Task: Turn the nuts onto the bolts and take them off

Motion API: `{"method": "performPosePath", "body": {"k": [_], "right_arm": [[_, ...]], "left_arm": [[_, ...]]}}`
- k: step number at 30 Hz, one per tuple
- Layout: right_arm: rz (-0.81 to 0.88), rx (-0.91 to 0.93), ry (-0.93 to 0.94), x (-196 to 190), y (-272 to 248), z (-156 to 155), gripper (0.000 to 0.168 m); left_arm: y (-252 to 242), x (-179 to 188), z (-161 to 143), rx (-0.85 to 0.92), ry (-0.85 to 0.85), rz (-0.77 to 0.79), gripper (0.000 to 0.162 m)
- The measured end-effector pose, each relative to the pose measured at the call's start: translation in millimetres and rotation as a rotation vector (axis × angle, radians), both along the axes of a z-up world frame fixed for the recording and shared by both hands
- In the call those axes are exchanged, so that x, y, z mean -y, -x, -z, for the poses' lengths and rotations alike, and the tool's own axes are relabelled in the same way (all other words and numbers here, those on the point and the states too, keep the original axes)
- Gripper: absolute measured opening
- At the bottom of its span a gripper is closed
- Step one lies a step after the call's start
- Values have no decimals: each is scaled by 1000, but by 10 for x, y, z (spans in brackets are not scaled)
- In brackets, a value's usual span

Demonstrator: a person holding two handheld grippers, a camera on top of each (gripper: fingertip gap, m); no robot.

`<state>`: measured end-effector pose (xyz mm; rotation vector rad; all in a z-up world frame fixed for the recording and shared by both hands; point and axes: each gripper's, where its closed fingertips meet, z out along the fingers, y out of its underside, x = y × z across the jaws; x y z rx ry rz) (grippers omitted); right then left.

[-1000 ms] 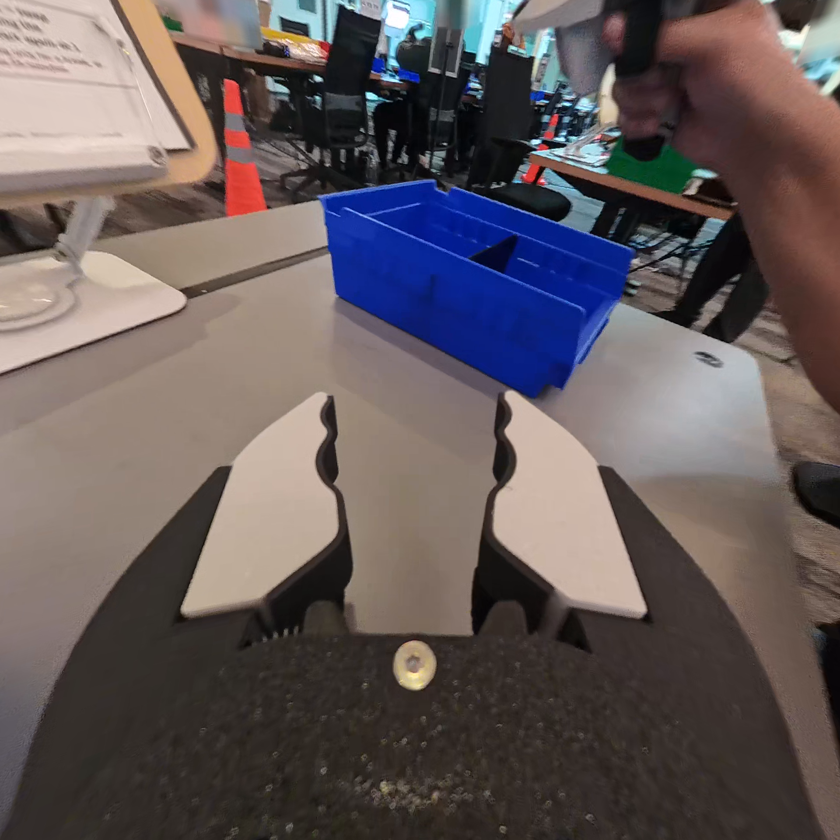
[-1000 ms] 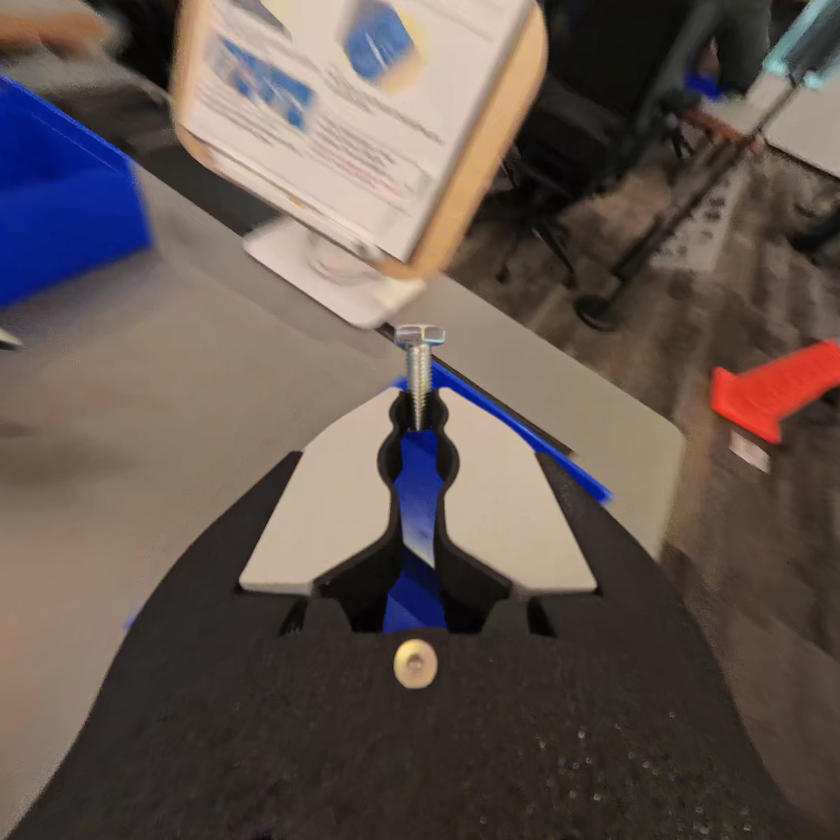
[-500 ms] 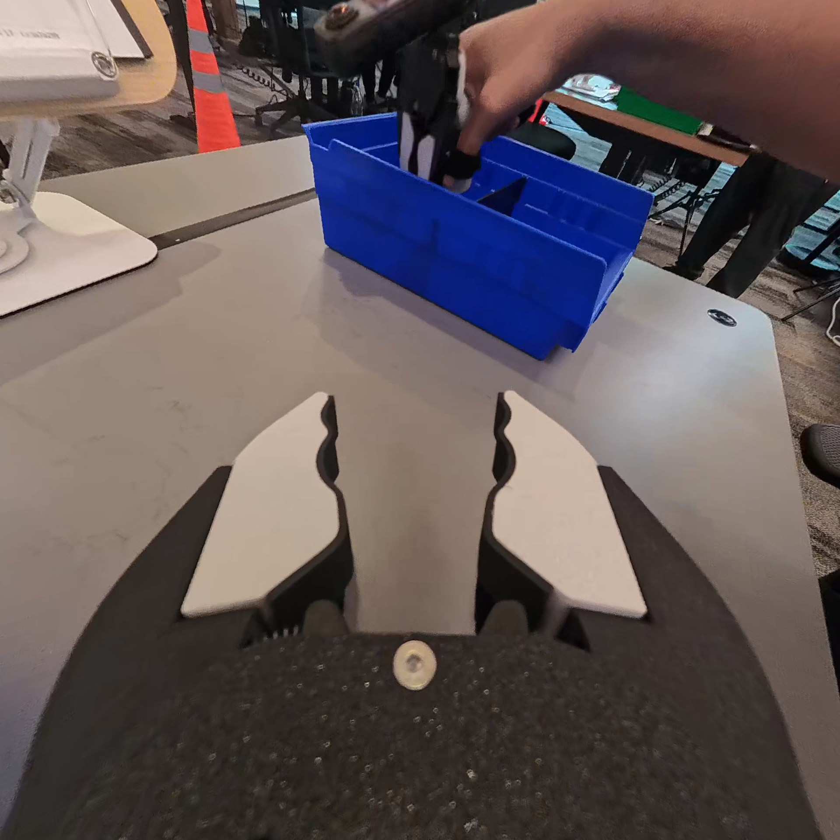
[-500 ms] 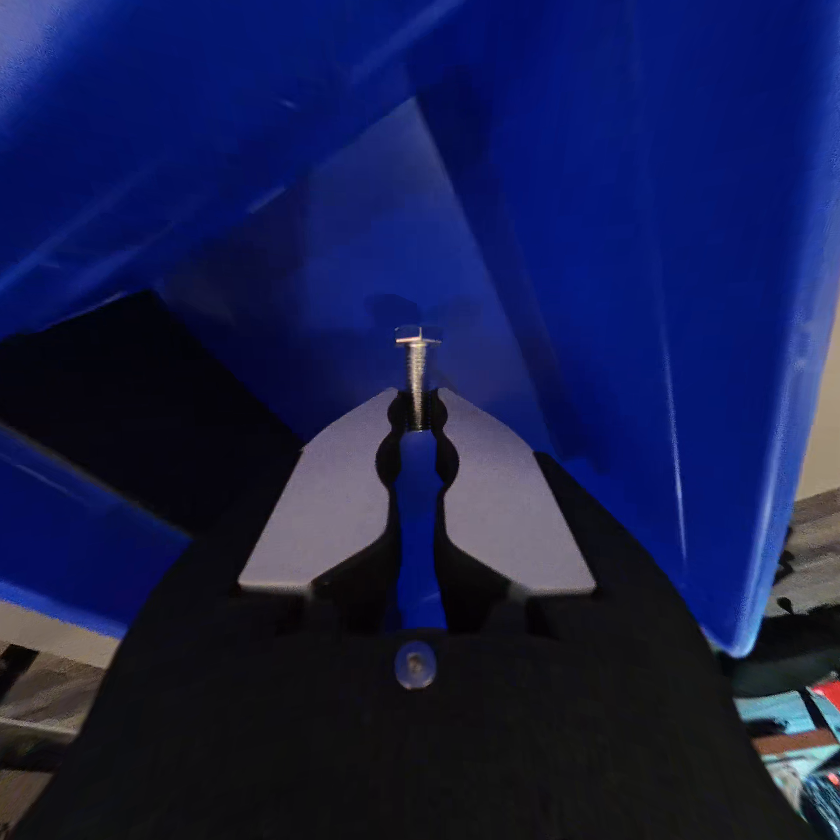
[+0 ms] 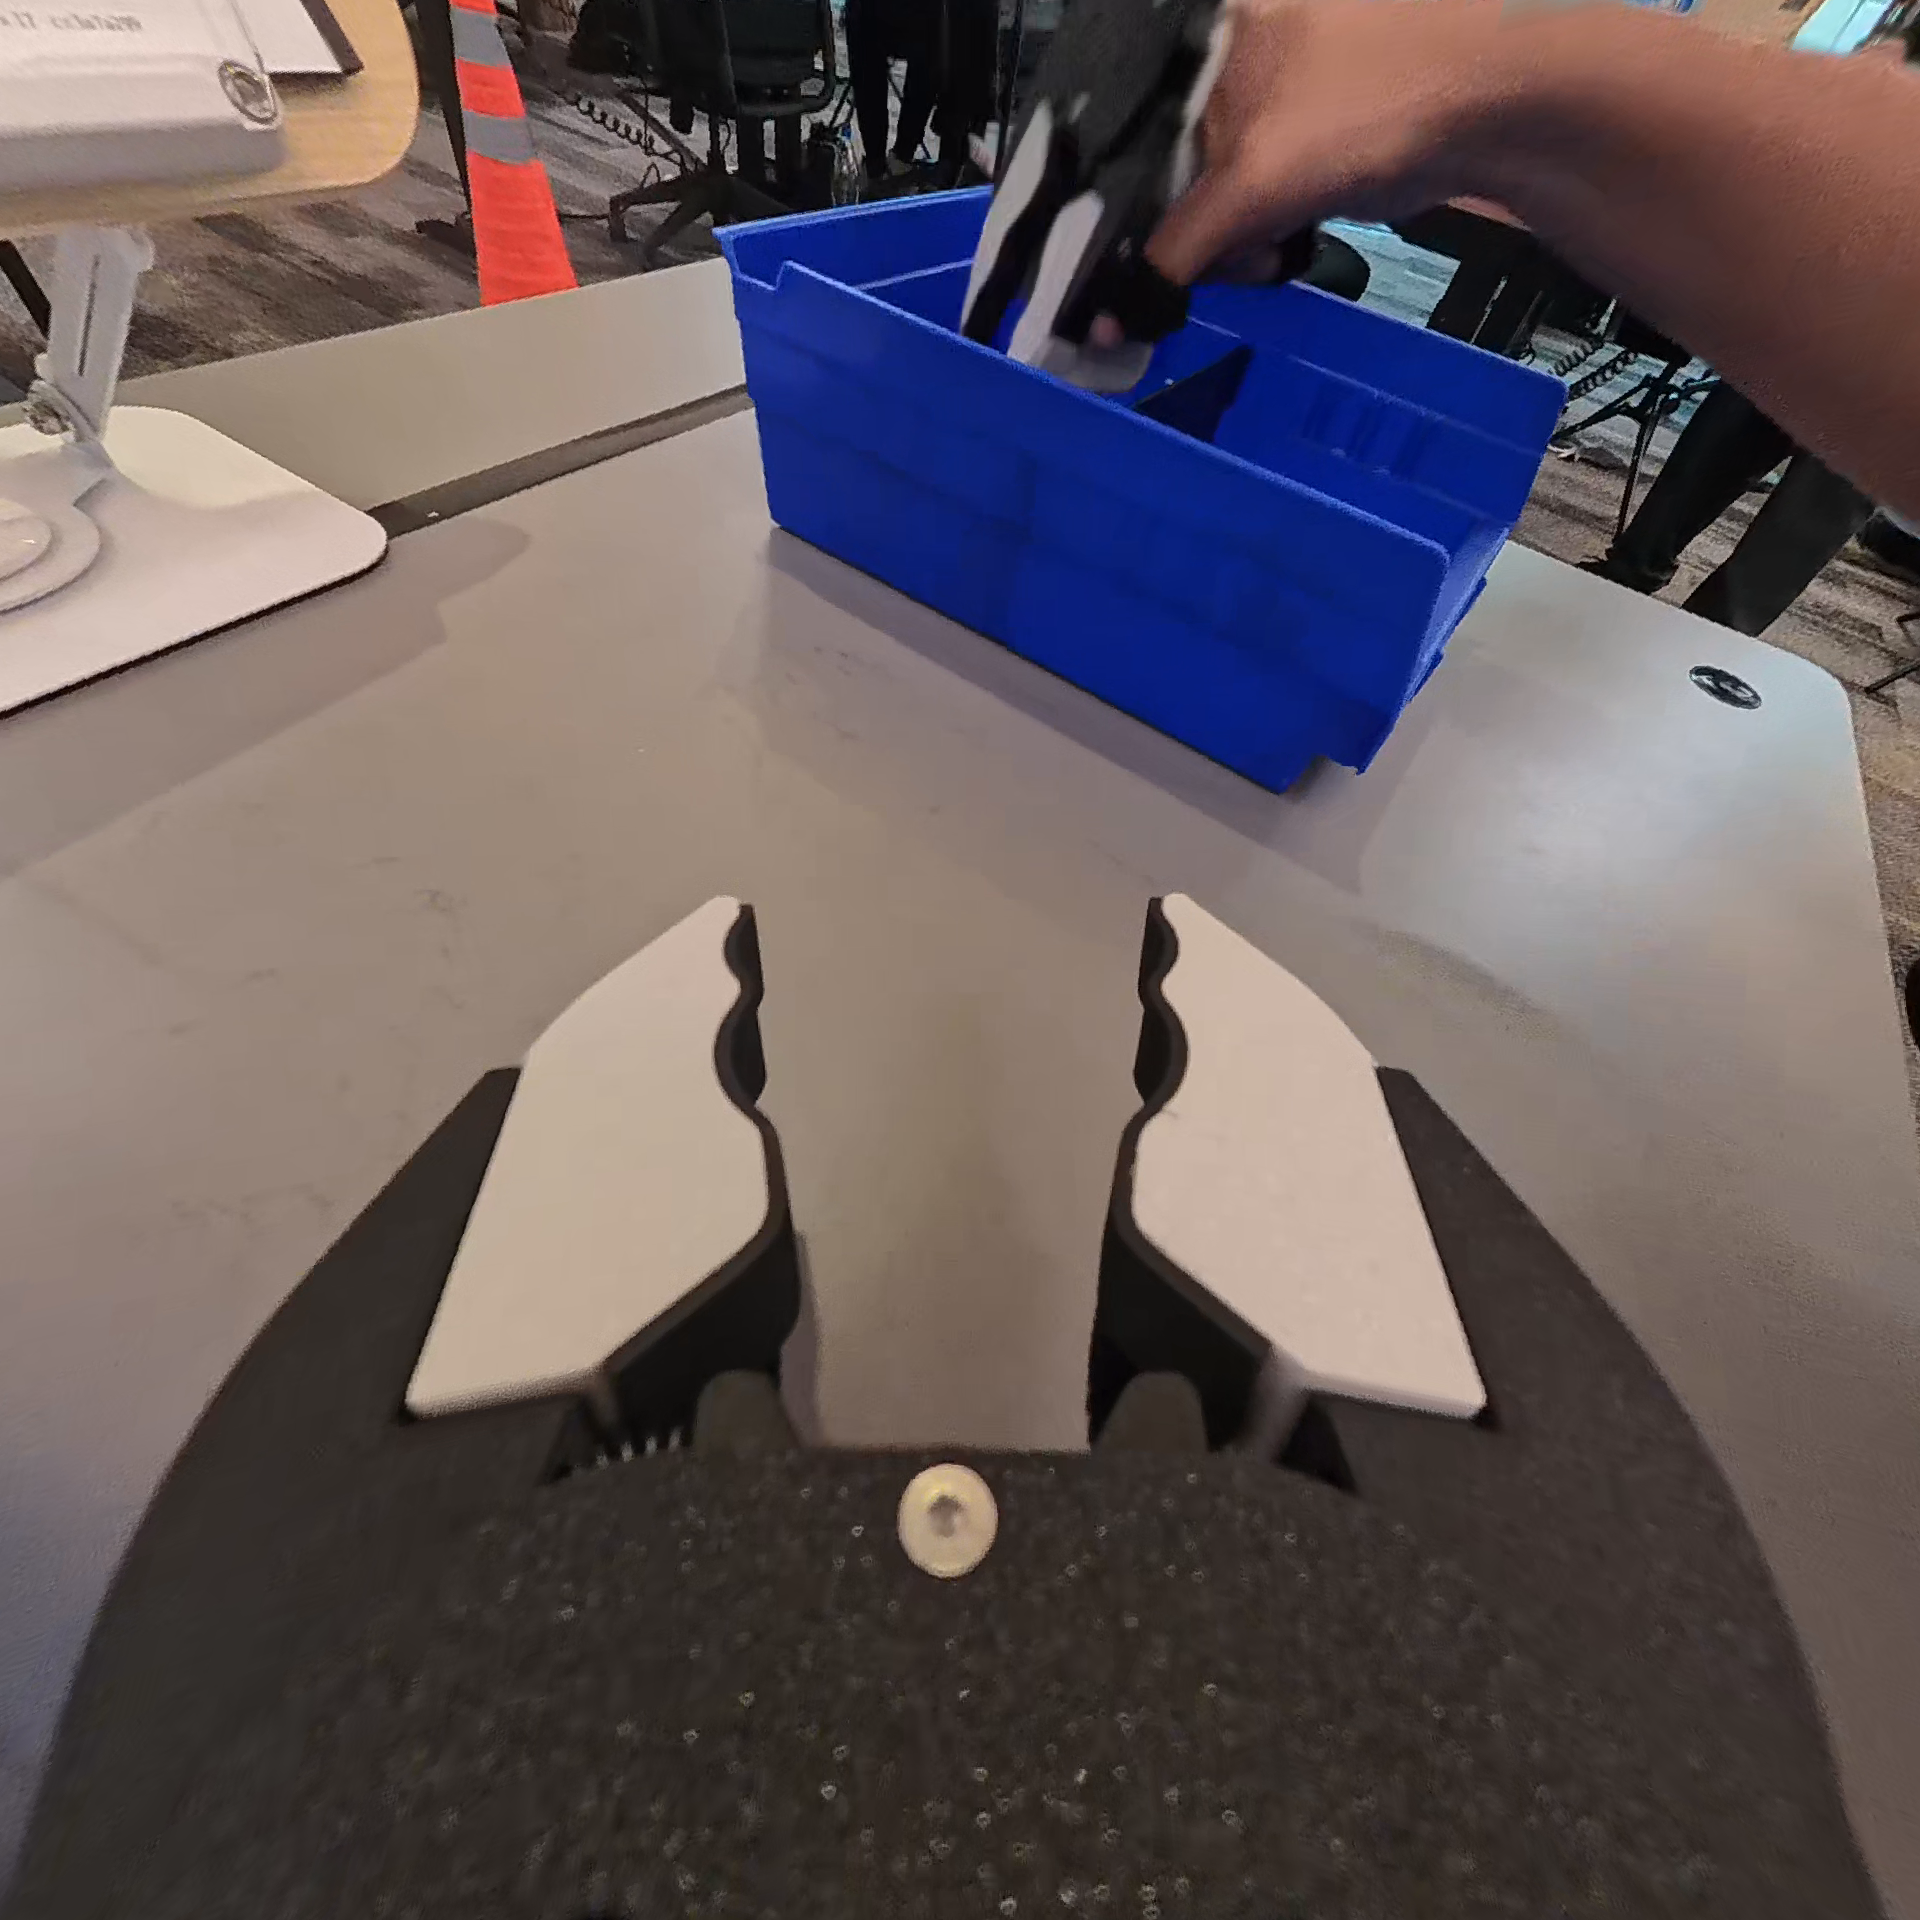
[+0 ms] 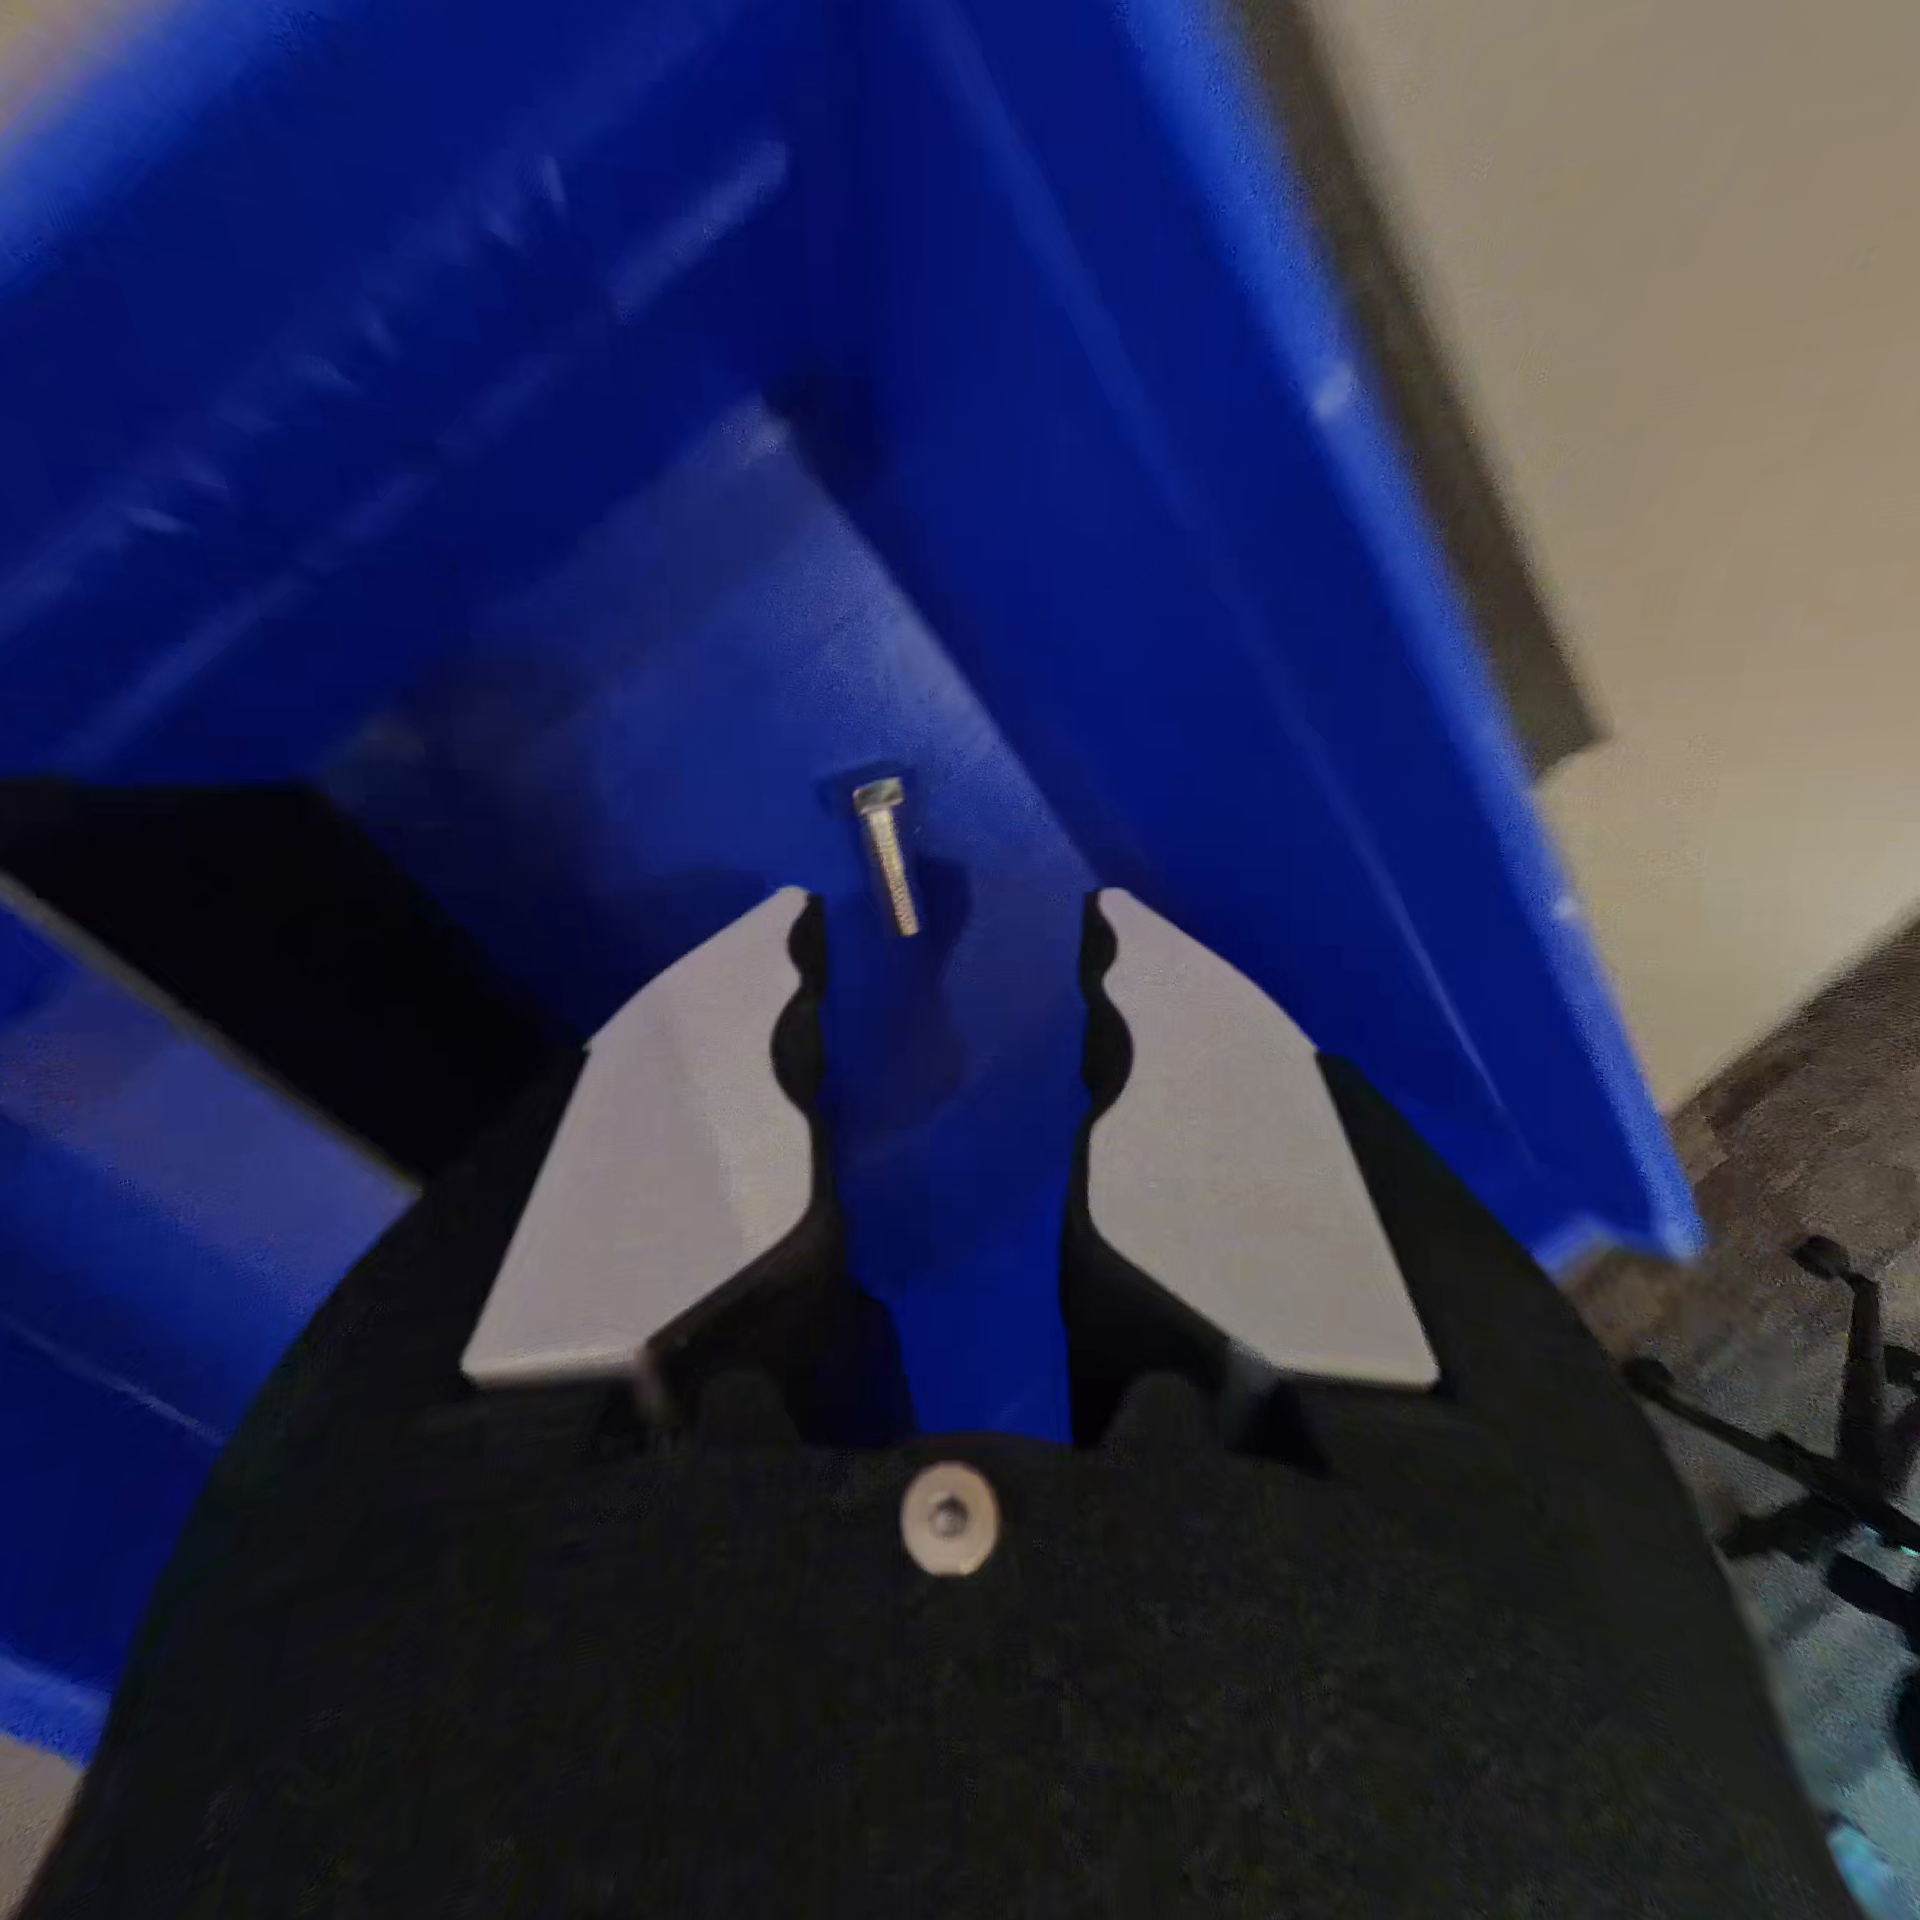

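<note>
My right gripper is open inside the blue bin. A silver bolt lies free on the bin floor just past its fingertips, touching neither pad. My left gripper is open and empty over the grey table, well short of the blue bin. In the left wrist view the right gripper, held by a hand, reaches down into the bin's left compartment. No nut shows.
A black divider splits the bin. A white stand base with a clipboard is at the table's far left. An orange cone and chairs stand on the floor beyond. A small black cap sits near the table's right edge. The gap from one gripper's tips to the other's is roughly 35 cm.
My right gripper carried the bolt into the bin, then opened; the bolt left the grasp and lies on the bin floor. My left gripper stayed open over the table.
</note>
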<state>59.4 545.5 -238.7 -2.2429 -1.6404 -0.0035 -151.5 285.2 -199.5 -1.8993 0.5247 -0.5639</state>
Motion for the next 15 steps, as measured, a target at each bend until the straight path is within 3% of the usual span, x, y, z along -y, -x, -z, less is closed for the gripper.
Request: {"method": "performPosePath", "body": {"k": [4, 6, 8, 12, 15], "right_arm": [[155, -448, -221, 366, 232, -842, 54], [106, -751, -241, 875, 580, -1224, 54], [-15, -961, -216, 1483, 949, -1413, 54], [-172, -1166, -50, 2475, 1553, -1204, 48], [-172, -1091, -41, 2670, 1772, -769, 53]], "left_arm": [[36, -7, -59, 28, 1, -9, 68], [51, -11, -78, 29, -3, -14, 68], [68, -20, -90, 23, -12, -21, 67], [97, -31, -112, 10, -25, -31, 67], [101, -28, -133, 5, -35, -30, 66]]}}
